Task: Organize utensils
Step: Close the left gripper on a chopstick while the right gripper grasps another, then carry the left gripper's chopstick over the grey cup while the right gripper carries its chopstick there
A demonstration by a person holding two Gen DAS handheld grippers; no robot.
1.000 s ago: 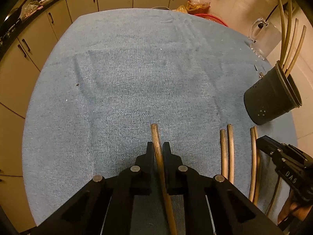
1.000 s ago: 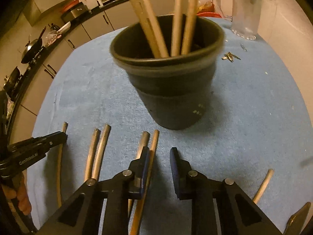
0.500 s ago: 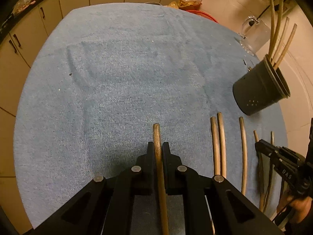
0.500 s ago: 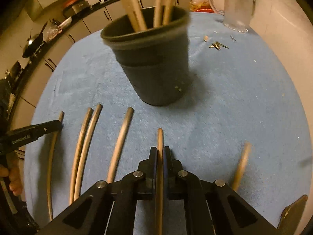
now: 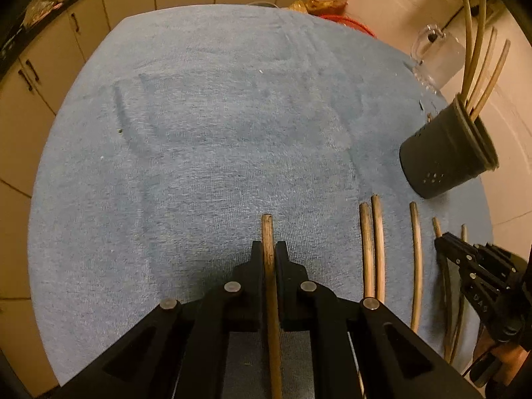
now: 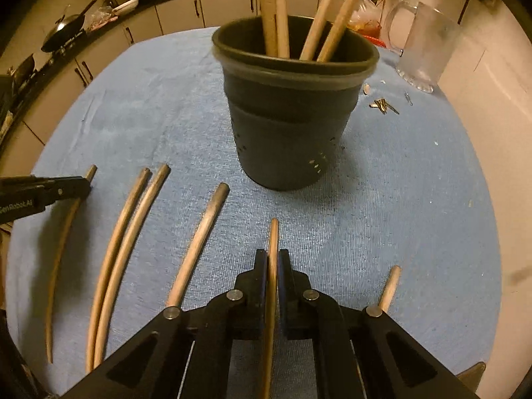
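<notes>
While both hand-held grippers point steeply down at the blue-towelled surface [image 5: 206, 139], each is clamped on a wooden chopstick. The left hand-held gripper [image 5: 267, 249] has its jaws closed tight on one chopstick [image 5: 267, 229], whose blunt end pokes out just past the fingertips and whose shaft runs back between the black arms. The right hand-held gripper [image 6: 272, 257] has just been closing, and its jaws now pinch a thinner chopstick [image 6: 273, 236] that likewise sticks out ahead of the tips. The dark holder cup [image 6: 292, 116] stands upright on the surface just beyond the right hand-held gripper, with four chopsticks leaning in it [image 6: 276, 16]. In the right wrist view, loose chopsticks lie on the towel: a single one [image 6: 199, 242] just left of the held stick, a touching pair [image 6: 129, 242] further left, and a short piece [image 6: 389, 286] to the right. The left hand-held gripper shows at the left edge there, over another stick. A clear glass jug [image 6: 425, 43] stands behind the cup to its right, near the wall, and a few small metal bits [image 6: 384, 104] lie on the towel between them.
</notes>
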